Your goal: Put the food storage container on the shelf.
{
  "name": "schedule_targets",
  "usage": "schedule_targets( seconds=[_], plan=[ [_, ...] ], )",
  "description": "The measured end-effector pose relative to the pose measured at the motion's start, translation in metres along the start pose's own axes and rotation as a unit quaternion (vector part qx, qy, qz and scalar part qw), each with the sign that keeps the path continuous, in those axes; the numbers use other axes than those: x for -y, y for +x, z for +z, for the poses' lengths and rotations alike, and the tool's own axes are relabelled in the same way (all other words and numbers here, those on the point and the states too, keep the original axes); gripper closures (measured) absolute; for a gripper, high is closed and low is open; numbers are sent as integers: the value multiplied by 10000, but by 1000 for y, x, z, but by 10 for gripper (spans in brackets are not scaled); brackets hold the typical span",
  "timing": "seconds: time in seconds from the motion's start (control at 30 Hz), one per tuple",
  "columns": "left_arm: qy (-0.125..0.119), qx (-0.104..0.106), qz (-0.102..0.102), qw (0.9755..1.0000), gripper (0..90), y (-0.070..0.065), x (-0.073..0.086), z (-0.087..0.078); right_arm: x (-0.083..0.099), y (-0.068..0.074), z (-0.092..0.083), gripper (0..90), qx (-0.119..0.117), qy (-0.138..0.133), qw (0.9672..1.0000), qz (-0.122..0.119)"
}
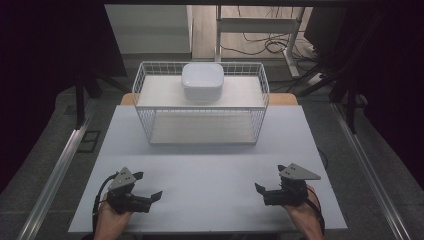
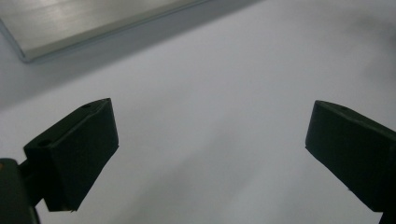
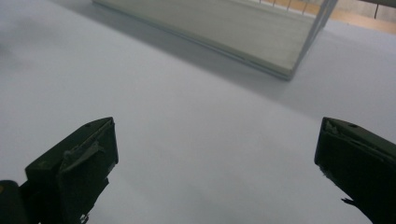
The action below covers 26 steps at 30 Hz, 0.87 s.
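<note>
White tub point(image 1: 202, 81): sits on the upper shelf of the wire rack, near its back middle, well ahead of both claws and between their lines of reach; nothing touches it.
Tub contents: cannot be told; from the high view only a smooth pale top shows, whether a lid or an upturned base.
Wire rack point(image 1: 145, 102): a white mesh basket-frame standing at the far half of the table, ahead of both claws; its lower shelf point(image 3: 243, 35) lies bare, seen just beyond the right claw's jaws, and a corner of that shelf point(image 2: 70, 23) shows up and to the left of the left claw's jaws.
Left gripper point(image 1: 150, 187): rests low at the near edge of the table, jaws spread wide with only bare tabletop between them, holding nothing.
Right gripper point(image 1: 268, 186): mirrors it on the other side, jaws wide, empty, pointed inward toward its partner.
Progress: by the look of it, work on the tub has not begun; both claws are well apart from the rack, so the reach, the grasp and any move of the tub all remain.
Table point(image 1: 210, 170): pale grey sheet under both claws, bare between them.
</note>
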State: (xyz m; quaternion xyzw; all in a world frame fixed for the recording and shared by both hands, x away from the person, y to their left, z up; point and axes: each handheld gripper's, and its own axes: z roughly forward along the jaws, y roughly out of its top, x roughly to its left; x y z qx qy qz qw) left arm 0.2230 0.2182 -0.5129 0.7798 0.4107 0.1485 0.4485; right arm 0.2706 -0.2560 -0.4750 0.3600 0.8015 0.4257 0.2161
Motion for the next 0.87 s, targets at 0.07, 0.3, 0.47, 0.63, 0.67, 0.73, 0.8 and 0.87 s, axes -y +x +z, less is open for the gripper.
schedule_targets(
  seconds=[0.07,0.3,0.47,0.63,0.67,0.73,0.8,0.87],
  plan=[
    [78,-6,-49,10000,19,0,5,0,6,-1,-2,0,46,77,10000,13],
    [368,-25,-268,9990,19,4,19,1,25,-3,-8,0,82,286,9994,181],
    [610,6,-494,9969,19,7,26,2,36,-6,-9,0,45,502,9981,354],
    [814,-14,-467,9956,19,6,28,7,43,-8,-7,0,49,761,9962,431],
    [849,-13,-455,9953,19,6,28,7,44,-8,-7,0,22,809,9957,461],
    [942,-54,-418,9947,19,5,28,9,45,-9,-5,0,12,890,9949,484],
    [967,-64,-405,9945,19,5,28,10,46,-9,-4,0,6,972,9940,501],
    [1005,-141,-346,9942,19,4,28,11,47,-9,-2,0,23,1054,9933,480]
  ],
)
